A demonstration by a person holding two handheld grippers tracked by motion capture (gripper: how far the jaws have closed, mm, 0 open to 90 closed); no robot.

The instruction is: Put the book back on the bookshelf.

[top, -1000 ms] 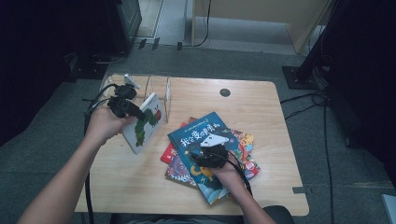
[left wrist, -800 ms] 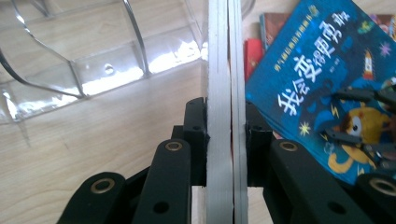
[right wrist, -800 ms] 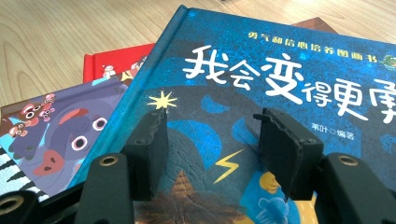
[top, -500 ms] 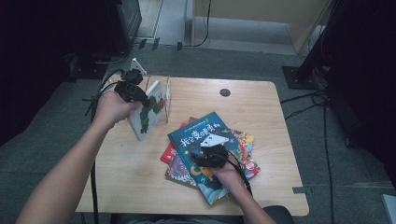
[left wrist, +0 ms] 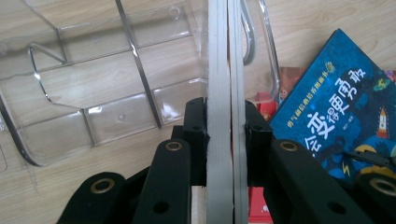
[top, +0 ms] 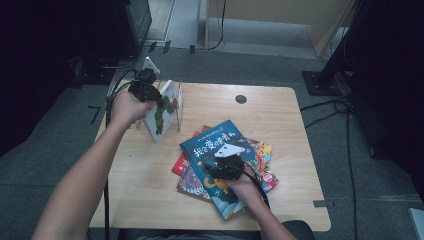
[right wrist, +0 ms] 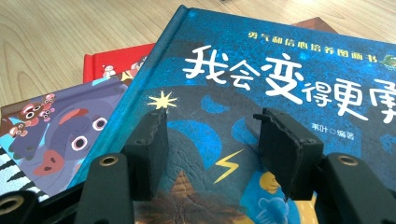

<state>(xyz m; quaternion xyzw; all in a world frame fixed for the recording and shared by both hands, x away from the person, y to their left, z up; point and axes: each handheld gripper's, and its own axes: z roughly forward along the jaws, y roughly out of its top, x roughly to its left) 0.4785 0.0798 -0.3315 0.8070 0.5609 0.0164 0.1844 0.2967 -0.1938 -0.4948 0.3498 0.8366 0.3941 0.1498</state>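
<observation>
My left gripper (top: 156,100) is shut on a thin white picture book (top: 165,114), held upright on its edge at the table's far left. In the left gripper view the book's pale edge (left wrist: 219,70) runs straight up between the black jaws of the left gripper (left wrist: 225,116), right against a clear plastic book rack (left wrist: 116,107). That rack (top: 180,102) stands just beyond the book. My right gripper (top: 220,161) rests open over a blue hardcover (top: 212,142) on top of a stack. Nothing sits between the pads of the right gripper (right wrist: 212,135) above the blue cover (right wrist: 280,70).
Under the blue book lie a red book (right wrist: 112,65) and a purple animal book (right wrist: 60,130), fanned out at the table's near right. The wooden table (top: 280,115) has a round cable hole (top: 241,99) at the back. Cables trail off the left edge.
My left hand has carried the white book away from me and rightward up to the clear rack, standing it more upright. The right hand has stayed put.
</observation>
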